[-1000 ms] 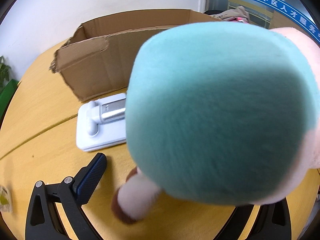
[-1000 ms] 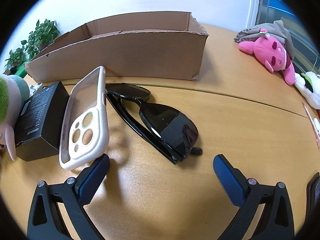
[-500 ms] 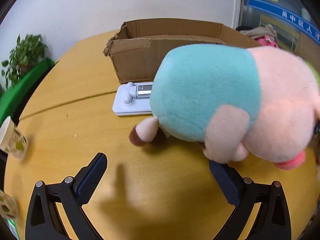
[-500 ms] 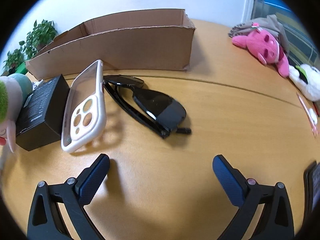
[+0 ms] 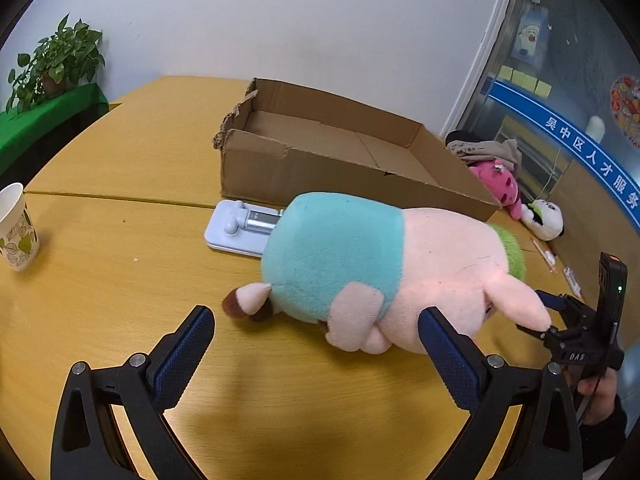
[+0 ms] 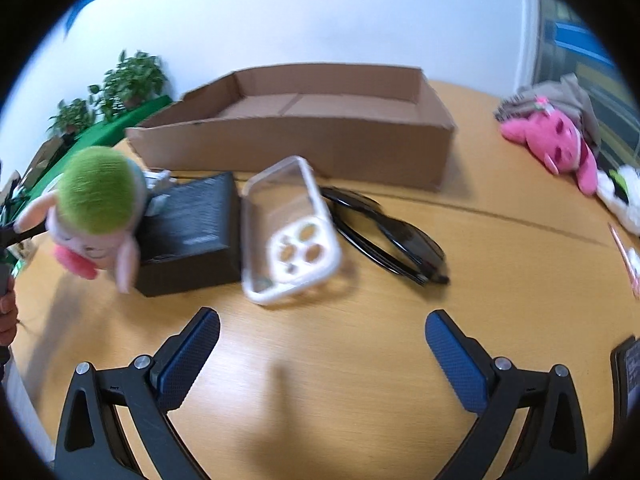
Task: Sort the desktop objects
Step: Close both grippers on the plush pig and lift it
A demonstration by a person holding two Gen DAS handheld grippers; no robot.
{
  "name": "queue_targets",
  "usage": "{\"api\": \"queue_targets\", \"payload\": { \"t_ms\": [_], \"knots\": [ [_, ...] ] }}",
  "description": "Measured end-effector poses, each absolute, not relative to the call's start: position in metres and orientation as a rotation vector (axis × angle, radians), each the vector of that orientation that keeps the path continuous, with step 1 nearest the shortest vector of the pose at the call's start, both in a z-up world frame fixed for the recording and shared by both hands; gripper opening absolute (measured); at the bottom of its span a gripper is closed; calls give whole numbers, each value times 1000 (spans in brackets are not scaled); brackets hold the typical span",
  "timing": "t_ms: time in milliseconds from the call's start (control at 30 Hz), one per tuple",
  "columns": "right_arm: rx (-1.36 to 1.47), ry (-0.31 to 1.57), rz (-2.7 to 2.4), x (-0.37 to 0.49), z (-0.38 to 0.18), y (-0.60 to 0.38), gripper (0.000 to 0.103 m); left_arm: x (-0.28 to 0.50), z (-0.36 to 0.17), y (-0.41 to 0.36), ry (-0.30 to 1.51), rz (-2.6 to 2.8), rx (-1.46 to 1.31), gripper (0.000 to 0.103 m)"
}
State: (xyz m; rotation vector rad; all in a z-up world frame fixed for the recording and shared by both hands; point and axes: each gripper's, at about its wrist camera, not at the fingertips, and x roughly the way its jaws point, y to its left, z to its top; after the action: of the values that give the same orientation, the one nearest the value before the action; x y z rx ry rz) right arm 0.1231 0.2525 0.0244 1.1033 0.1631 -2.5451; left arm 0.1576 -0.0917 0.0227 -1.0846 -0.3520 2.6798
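A plush pig [image 5: 380,272] with a teal body and green hair lies on the wooden table; it also shows in the right wrist view [image 6: 96,216]. My left gripper [image 5: 316,356] is open and empty, just short of the pig. My right gripper [image 6: 322,354] is open and empty, above bare table in front of a white phone case [image 6: 292,232], a black box [image 6: 192,232] and black sunglasses [image 6: 388,240]. An open cardboard box [image 5: 340,160] stands behind them, seen too in the right wrist view [image 6: 304,128]. A white phone stand [image 5: 240,228] lies behind the pig.
A paper cup [image 5: 16,232] stands at the left. A pink plush [image 6: 556,144], grey cloth and a white plush [image 6: 624,196] lie at the far right. Potted plants [image 5: 56,64] stand on a green ledge beyond the table. A dark device [image 6: 628,376] lies at the right edge.
My left gripper has pulled back and up from the pig, which now lies free on the table. My right gripper has drawn back and risen from the sunglasses and case.
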Motion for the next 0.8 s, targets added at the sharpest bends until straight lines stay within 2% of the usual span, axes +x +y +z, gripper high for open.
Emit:
{"api": "queue_targets", "payload": {
  "t_ms": [667, 800],
  "knots": [
    [1007, 74, -2305, 144, 38, 205, 102, 152, 43, -84, -434, 2518, -1002, 103],
    [1006, 49, -2244, 140, 41, 190, 102, 134, 35, -97, -511, 2458, -1037, 103]
  ]
}}
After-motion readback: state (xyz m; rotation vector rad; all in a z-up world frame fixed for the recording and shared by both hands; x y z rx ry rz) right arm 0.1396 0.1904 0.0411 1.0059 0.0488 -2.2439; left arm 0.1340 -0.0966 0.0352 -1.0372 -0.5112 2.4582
